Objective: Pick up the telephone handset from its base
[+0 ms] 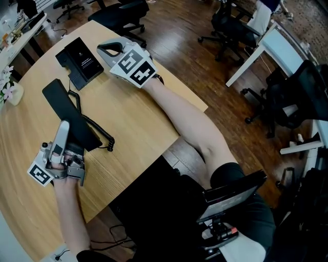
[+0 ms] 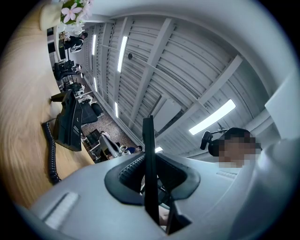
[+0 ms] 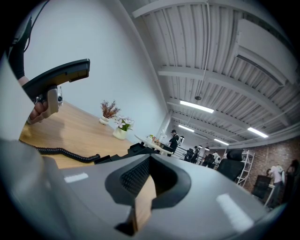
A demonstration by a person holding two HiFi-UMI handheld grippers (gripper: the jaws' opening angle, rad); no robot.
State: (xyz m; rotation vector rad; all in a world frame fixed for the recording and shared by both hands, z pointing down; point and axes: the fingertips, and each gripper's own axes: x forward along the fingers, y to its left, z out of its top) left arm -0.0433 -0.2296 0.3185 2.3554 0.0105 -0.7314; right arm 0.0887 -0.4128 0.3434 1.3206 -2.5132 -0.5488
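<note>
The black telephone handset [image 1: 69, 110] is clear of its base [image 1: 82, 61] and slants above the round wooden table [image 1: 138, 117]. My left gripper [image 1: 69, 130] is shut on its near end. In the left gripper view the handset [image 2: 148, 136] shows edge-on between the jaws of that gripper [image 2: 151, 157], with the base [image 2: 70, 124] and the coiled cord [image 2: 49, 150] beyond. My right gripper [image 1: 106, 50] lies on the table just right of the base, shut and holding nothing. Seen from the right gripper [image 3: 149, 161], the handset [image 3: 56, 77] is raised at the left.
The coiled cord [image 1: 100, 130] trails across the table from the handset. A small pot of flowers [image 1: 10, 92] stands at the table's left edge. Black office chairs [image 1: 123, 15] and white desks [image 1: 266, 46] stand on the wood floor beyond.
</note>
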